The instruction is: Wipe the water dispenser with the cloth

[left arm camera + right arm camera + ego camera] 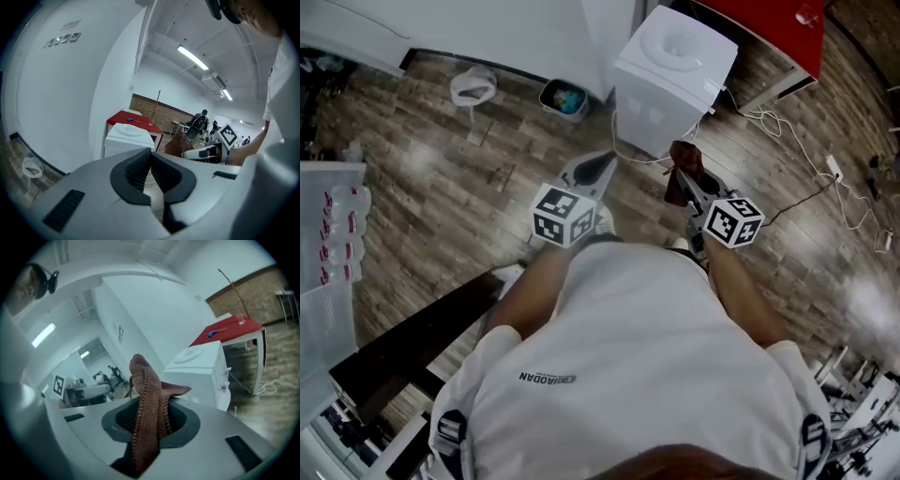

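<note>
A white water dispenser [673,77] stands on the wood floor ahead of me, its round top recess facing up; it also shows in the left gripper view [127,138] and the right gripper view [201,373]. My right gripper [682,180] is shut on a brown knitted cloth [685,169], which sticks up between the jaws [147,413], a short way in front of the dispenser. My left gripper [602,165] points at the dispenser's lower front. Its dark pads [138,169] meet at the tip with nothing between them.
A red table [773,28] stands right of the dispenser, with white cables [806,150] trailing over the floor. A small bin [563,97] and a white bowl-like object [473,87] sit by the white wall at left. A clear shelf unit [328,244] is at far left.
</note>
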Action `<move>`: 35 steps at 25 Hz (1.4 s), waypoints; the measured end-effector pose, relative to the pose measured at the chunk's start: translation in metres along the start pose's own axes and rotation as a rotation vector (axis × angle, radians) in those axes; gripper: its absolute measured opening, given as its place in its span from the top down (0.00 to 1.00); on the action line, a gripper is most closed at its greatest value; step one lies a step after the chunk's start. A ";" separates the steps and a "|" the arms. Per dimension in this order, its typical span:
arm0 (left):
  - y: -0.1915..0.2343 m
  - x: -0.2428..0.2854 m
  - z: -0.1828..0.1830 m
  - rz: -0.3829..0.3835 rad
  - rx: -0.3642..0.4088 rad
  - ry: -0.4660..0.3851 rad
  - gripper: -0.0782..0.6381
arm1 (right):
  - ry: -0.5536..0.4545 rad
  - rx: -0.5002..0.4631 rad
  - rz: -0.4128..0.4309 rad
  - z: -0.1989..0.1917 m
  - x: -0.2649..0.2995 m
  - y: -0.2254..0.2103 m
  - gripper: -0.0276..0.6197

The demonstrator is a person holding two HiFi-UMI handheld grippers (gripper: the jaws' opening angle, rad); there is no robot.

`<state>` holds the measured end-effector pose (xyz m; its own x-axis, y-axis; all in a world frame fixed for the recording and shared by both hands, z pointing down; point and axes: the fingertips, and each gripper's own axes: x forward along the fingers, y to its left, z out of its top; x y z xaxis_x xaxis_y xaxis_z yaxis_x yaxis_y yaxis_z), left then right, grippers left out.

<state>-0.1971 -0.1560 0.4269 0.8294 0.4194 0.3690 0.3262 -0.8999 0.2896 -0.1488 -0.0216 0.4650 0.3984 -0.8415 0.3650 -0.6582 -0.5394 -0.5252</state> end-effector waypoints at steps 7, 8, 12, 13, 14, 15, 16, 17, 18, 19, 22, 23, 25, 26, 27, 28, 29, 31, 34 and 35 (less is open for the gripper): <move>0.044 -0.008 -0.019 -0.098 0.018 0.060 0.90 | 0.184 -0.557 -0.359 -0.010 0.045 -0.050 0.82; 0.048 -0.007 -0.022 -0.104 0.013 0.067 0.90 | 0.212 -0.628 -0.400 -0.009 0.050 -0.055 0.82; 0.054 0.000 -0.027 -0.123 -0.022 0.070 0.90 | 0.360 -1.067 -0.535 0.002 0.072 -0.073 0.82; 0.055 0.003 -0.026 -0.127 -0.023 0.068 0.90 | 0.407 -1.222 -0.547 0.002 0.082 -0.078 0.82; 0.055 0.005 -0.025 -0.128 -0.020 0.065 0.90 | 0.451 -1.367 -0.542 0.000 0.093 -0.082 0.82; 0.056 0.007 -0.023 -0.127 -0.017 0.060 0.90 | 0.489 -1.482 -0.520 -0.003 0.105 -0.086 0.82; 0.056 0.008 -0.021 -0.123 -0.015 0.054 0.90 | 0.522 -1.557 -0.491 -0.007 0.116 -0.091 0.82; 0.057 0.007 -0.020 -0.115 -0.015 0.050 0.90 | 0.547 -1.595 -0.469 -0.010 0.125 -0.097 0.82; 0.060 0.006 -0.019 -0.103 -0.020 0.046 0.90 | 0.560 -1.604 -0.460 -0.010 0.132 -0.103 0.82; 0.063 0.004 -0.019 -0.087 -0.030 0.044 0.90 | 0.563 -1.589 -0.466 -0.007 0.137 -0.108 0.82; 0.076 -0.001 -0.021 -0.035 -0.075 0.043 0.90 | 0.536 -1.489 -0.518 0.007 0.146 -0.122 0.82; 0.080 -0.002 -0.023 -0.021 -0.087 0.046 0.90 | 0.527 -1.459 -0.531 0.011 0.148 -0.126 0.82; 0.086 -0.003 -0.025 -0.001 -0.100 0.053 0.90 | 0.519 -1.420 -0.540 0.013 0.155 -0.133 0.82; 0.088 -0.002 -0.026 0.006 -0.105 0.056 0.90 | 0.517 -1.410 -0.538 0.013 0.158 -0.135 0.82; 0.090 0.000 -0.026 0.010 -0.110 0.058 0.90 | 0.515 -1.403 -0.535 0.011 0.162 -0.136 0.82; 0.091 0.003 -0.027 0.013 -0.114 0.060 0.90 | 0.515 -1.396 -0.534 0.009 0.165 -0.138 0.82; 0.092 0.006 -0.028 0.013 -0.119 0.062 0.90 | 0.519 -1.387 -0.534 0.006 0.167 -0.140 0.82; 0.091 0.011 -0.030 0.012 -0.127 0.067 0.90 | 0.530 -1.369 -0.533 -0.003 0.170 -0.145 0.82; 0.091 0.014 -0.030 0.009 -0.130 0.074 0.90 | 0.552 -1.362 -0.518 -0.016 0.178 -0.150 0.82; 0.092 0.014 -0.030 0.010 -0.129 0.077 0.90 | 0.560 -1.360 -0.513 -0.020 0.181 -0.152 0.82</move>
<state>-0.1689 -0.2291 0.4854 0.7931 0.4234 0.4379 0.2532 -0.8830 0.3951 0.0103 -0.0910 0.6266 0.6772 -0.2967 0.6733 -0.7172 -0.0619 0.6941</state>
